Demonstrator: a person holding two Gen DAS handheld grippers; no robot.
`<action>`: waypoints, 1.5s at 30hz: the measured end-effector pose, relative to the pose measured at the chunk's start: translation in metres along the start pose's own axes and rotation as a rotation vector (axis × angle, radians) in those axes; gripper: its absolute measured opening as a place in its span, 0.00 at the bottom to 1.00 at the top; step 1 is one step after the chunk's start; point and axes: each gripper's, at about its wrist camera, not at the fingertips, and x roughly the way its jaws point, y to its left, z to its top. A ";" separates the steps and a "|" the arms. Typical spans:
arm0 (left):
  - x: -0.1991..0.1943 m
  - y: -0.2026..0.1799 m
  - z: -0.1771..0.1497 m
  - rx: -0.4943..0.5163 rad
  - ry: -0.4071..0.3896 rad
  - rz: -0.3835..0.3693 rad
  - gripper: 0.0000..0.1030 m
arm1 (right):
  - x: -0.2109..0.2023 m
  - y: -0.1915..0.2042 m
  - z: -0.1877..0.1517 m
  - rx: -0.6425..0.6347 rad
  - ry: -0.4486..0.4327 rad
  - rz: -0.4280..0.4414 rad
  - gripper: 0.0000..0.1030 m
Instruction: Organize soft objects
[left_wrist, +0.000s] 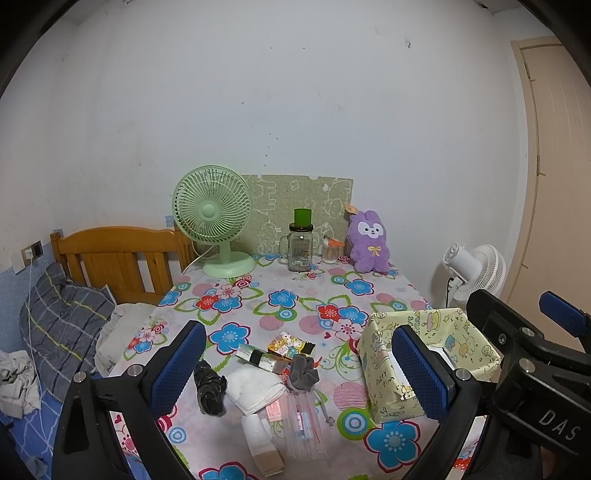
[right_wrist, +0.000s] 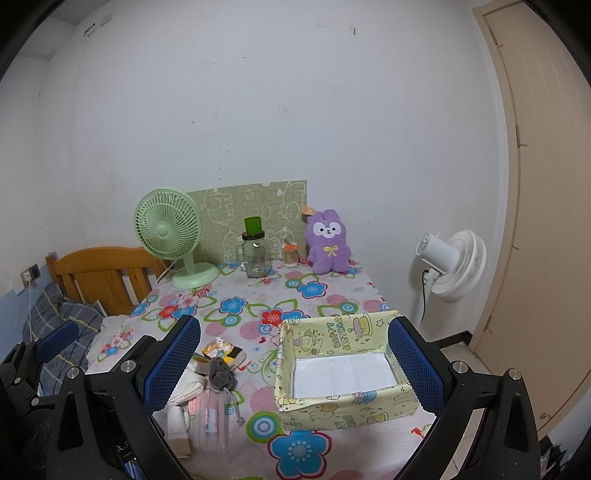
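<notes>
Both tongs hover above the near edge of the floral tablecloth with jaws spread wide and nothing between them: the left gripper over the pile of soft things, the right gripper over the yellow cartoon-print box. Taking that box as landmark, its white bottom is bare. Just to its left lie a grey scrunchie, a folded white cloth, a crumpled black bag, a pink ribbed pouch and a small floral packet. Well beyond the box, by the wall, sit a purple plush bunny, a glass mug jar and a green desk fan.
</notes>
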 end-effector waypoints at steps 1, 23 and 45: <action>0.000 0.000 0.001 0.001 -0.001 0.000 0.98 | 0.000 0.000 0.000 0.000 0.000 0.001 0.99; 0.009 0.001 -0.006 0.011 0.004 0.013 0.91 | 0.009 0.005 -0.005 -0.001 0.019 -0.001 0.96; 0.042 0.029 -0.045 -0.001 0.059 0.042 0.87 | 0.054 0.039 -0.041 0.024 0.087 0.051 0.95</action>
